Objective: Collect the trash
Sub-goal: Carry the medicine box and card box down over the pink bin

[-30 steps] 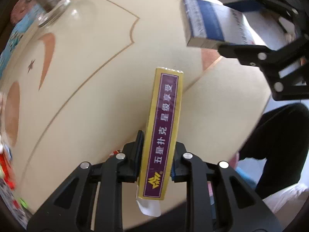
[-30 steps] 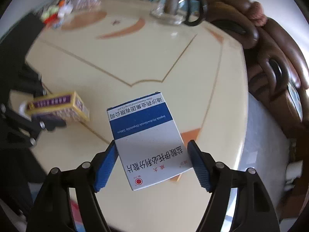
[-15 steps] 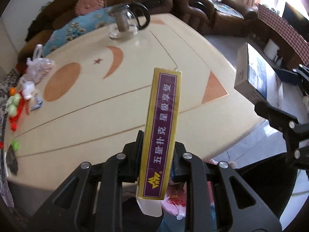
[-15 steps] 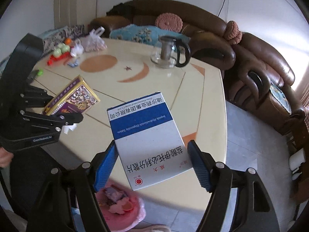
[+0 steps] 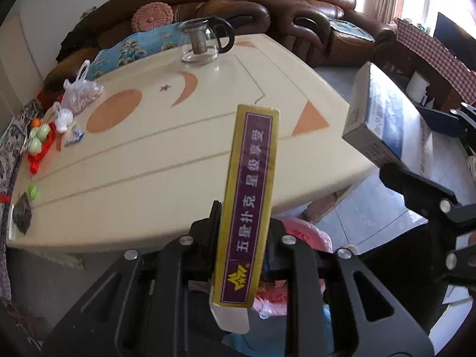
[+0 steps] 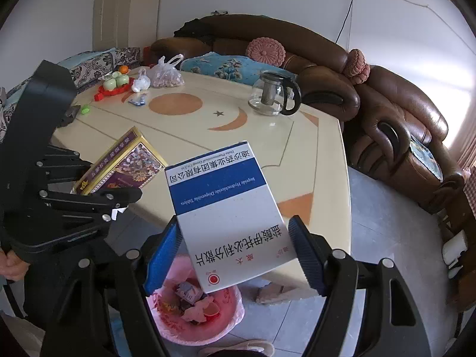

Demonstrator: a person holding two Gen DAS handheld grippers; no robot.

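My left gripper (image 5: 242, 232) is shut on a yellow and purple playing-card box (image 5: 250, 196), held off the near edge of the cream table (image 5: 148, 160); the box also shows in the right wrist view (image 6: 122, 163). My right gripper (image 6: 235, 255) is shut on a white and blue medicine box (image 6: 226, 208), also seen at the right of the left wrist view (image 5: 377, 119). A pink-lined trash bin (image 6: 196, 306) with scraps inside stands on the floor below both boxes; part of it shows in the left wrist view (image 5: 300, 232).
On the table are a glass teapot (image 6: 270, 93), a plastic bag of nuts (image 6: 165, 74), a red tray with green cups (image 6: 114, 84) and small wrappers (image 6: 136, 101). Brown leather sofas (image 6: 386, 125) ring the far and right sides. A slipper (image 6: 269, 293) lies under the table edge.
Both grippers have pulled back and up from the tabletop with their boxes. They now hang off the near table edge, and the pink bin has come into view below.
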